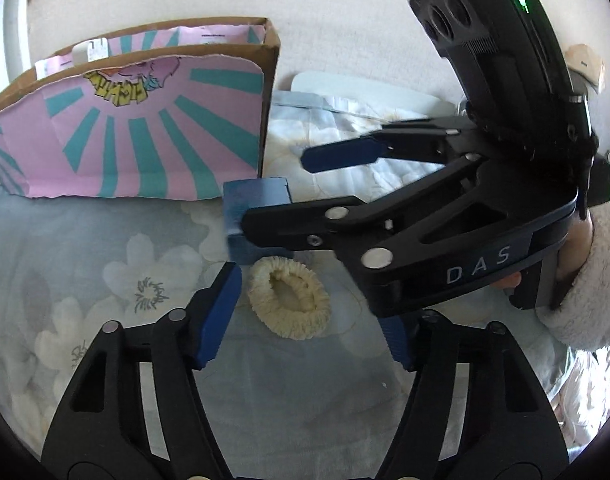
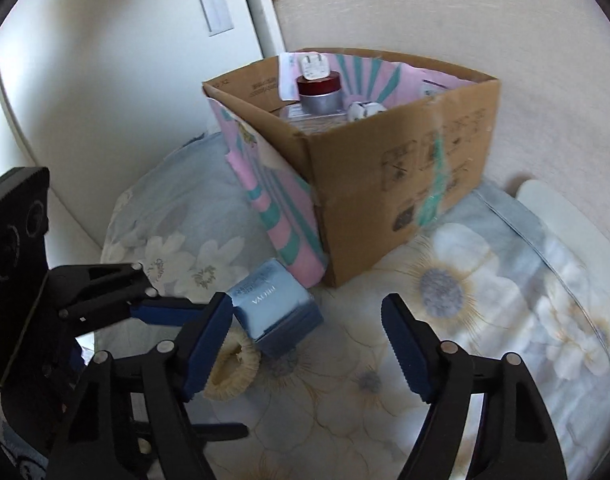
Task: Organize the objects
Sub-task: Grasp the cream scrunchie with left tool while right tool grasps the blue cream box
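The small blue box [image 2: 271, 312] lies on the bed's floral sheet [image 2: 465, 292], just beside the front corner of the cardboard box [image 2: 405, 184], likely its destination. The right gripper [image 2: 305, 344] is spread wide, near it but gripping nothing. The left gripper [image 1: 311, 312], also apart, hovers over the cream scrunchie [image 1: 289, 300]. Only the right view shows a red-capped jar [image 2: 319, 90] inside.
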`<state>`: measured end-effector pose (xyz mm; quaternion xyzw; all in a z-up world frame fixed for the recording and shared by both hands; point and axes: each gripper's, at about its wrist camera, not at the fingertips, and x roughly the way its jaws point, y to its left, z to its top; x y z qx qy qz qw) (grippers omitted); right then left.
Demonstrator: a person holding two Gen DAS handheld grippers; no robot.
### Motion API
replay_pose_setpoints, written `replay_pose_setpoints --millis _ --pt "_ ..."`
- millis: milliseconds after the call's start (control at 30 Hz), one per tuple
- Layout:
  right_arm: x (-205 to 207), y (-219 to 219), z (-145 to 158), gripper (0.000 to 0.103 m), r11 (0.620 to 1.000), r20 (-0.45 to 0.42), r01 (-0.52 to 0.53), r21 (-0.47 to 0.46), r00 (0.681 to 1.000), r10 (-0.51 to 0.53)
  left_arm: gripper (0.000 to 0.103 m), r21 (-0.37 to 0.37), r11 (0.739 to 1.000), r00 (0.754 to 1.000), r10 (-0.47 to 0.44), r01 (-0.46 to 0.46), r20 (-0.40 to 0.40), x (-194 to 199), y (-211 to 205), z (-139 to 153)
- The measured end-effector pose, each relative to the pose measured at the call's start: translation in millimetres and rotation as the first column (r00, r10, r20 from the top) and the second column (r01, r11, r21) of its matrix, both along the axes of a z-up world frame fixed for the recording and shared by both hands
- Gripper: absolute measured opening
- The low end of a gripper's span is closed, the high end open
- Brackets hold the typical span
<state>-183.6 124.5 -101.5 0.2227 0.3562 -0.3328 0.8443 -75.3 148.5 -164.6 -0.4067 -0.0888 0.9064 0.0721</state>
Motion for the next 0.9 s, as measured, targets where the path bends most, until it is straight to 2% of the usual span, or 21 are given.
replay_pose_setpoints --millis 33,333,400,533,733,900 --pt "1.3 -1.1 -0.2 0.07 1.0 0.005 -0.008 0.005 1.0 0.008 0.054 -0.001 1.0 1.0 -0.001 0.001 0.01 -1.9 1.5 -2.4" --pt "8.9 -0.5 -0.9 0.063 0.997 0.021 -0.079 0.026 0.997 0.078 0.046 -0.031 1.0 1.0 0.006 -0.006 0.002 -2.9 7.8 -4.0" --pt "12.5 -2.2 -3.9 0.059 0.996 0.005 -0.086 0.029 0.996 0.086 0.042 -0.041 0.999 1.0 0.011 -0.011 0.0 -3.3 8.5 -4.4" --pt "15.6 -4.3 -9.7 0.042 0.993 0.013 -0.101 0.055 0.995 0.1 0.034 -0.035 0.999 1.0 0.023 -0.023 -0.003 -2.7 6.4 -4.1" --pt "15.1 1.0 -5.3 0.04 0.996 -0.002 -0.081 0.037 0.997 0.081 0.024 0.006 1.0 1.0 0.02 -0.02 0.011 -3.0 5.0 -2.3" --pt "10.1 8.8 11.8 0.039 0.999 0.007 -0.045 0.024 0.999 0.045 0.023 0.004 1.0 1.0 0.02 -0.02 0.014 1.2 6.9 5.9"
